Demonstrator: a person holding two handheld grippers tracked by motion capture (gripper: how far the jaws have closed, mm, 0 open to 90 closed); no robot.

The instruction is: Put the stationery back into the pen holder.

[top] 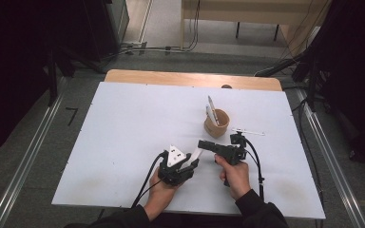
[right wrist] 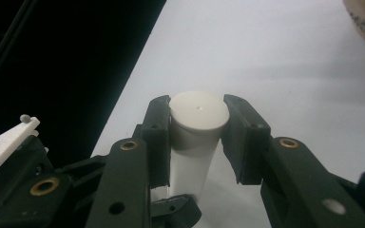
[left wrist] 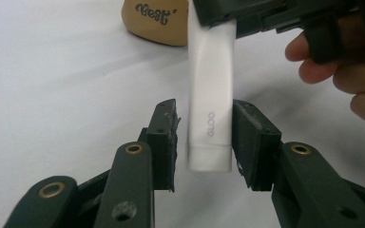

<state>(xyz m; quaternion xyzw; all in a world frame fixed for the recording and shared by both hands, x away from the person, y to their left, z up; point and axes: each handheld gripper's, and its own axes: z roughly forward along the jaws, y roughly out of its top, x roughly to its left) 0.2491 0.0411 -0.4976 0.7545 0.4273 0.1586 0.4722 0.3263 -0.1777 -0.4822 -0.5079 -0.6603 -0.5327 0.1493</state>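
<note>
White table (top: 123,142), dark surroundings. Tube's (left wrist: 210,99) upper end is hidden by right gripper (right wrist: 197,128), clamped on its cap end; left gripper (left wrist: 204,137) jaws stand apart, tube between, left pad clear.

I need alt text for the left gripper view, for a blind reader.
A white tube stands between the left tongs, whose pads flank its capped lower end. The right tongs grip its upper end, before a tan cup on the white table.

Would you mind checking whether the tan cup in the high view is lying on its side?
No, the tan cup stands upright on the white table with two white tubes sticking out of its mouth.
</note>
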